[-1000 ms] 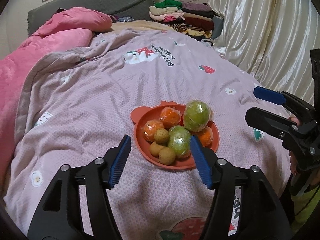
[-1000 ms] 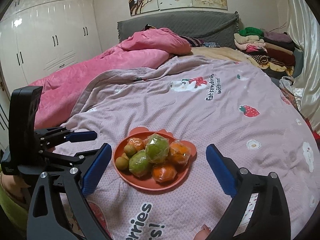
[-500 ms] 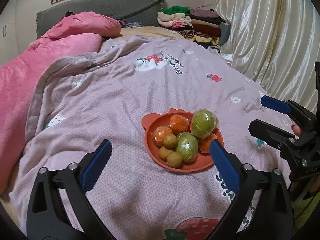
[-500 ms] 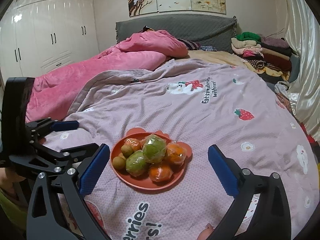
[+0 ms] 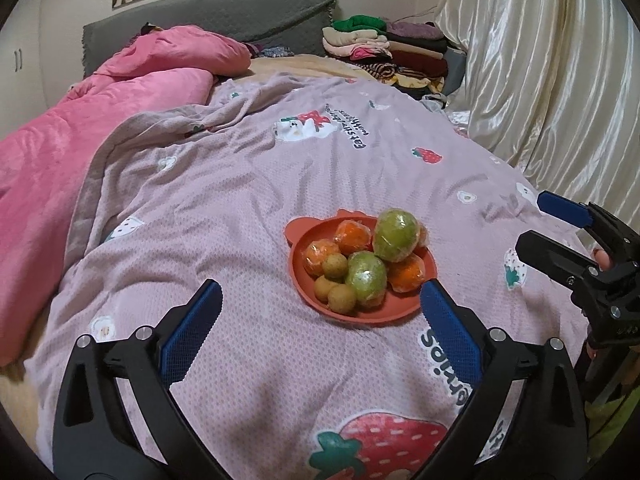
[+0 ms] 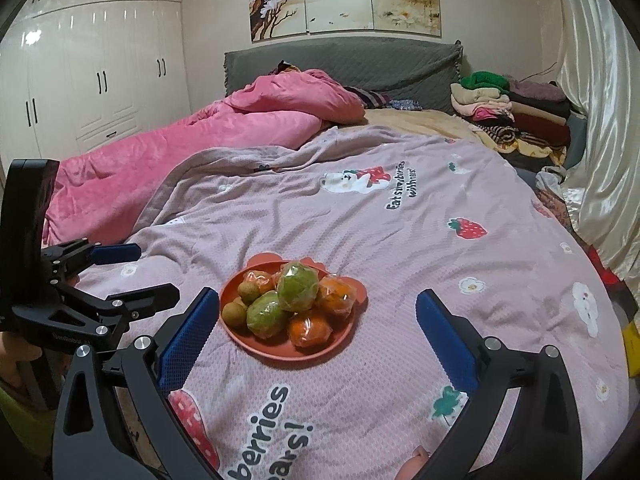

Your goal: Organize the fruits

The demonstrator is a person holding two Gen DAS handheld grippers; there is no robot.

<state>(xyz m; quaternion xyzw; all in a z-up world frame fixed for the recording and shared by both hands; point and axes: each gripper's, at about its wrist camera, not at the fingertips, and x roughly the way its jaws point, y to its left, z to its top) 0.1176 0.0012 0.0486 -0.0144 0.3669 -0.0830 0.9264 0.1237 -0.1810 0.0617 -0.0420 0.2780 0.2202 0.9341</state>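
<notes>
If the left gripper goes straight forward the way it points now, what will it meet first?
Probably the bedspread: the open left gripper points at bare cloth just left of the orange plate of fruit. Its right finger may brush the plate's near rim, though depth is unclear.

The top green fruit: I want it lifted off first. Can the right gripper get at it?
Probably yes: the top green fruit sits uncovered atop the pile, and the right gripper is open with nothing between.
</notes>
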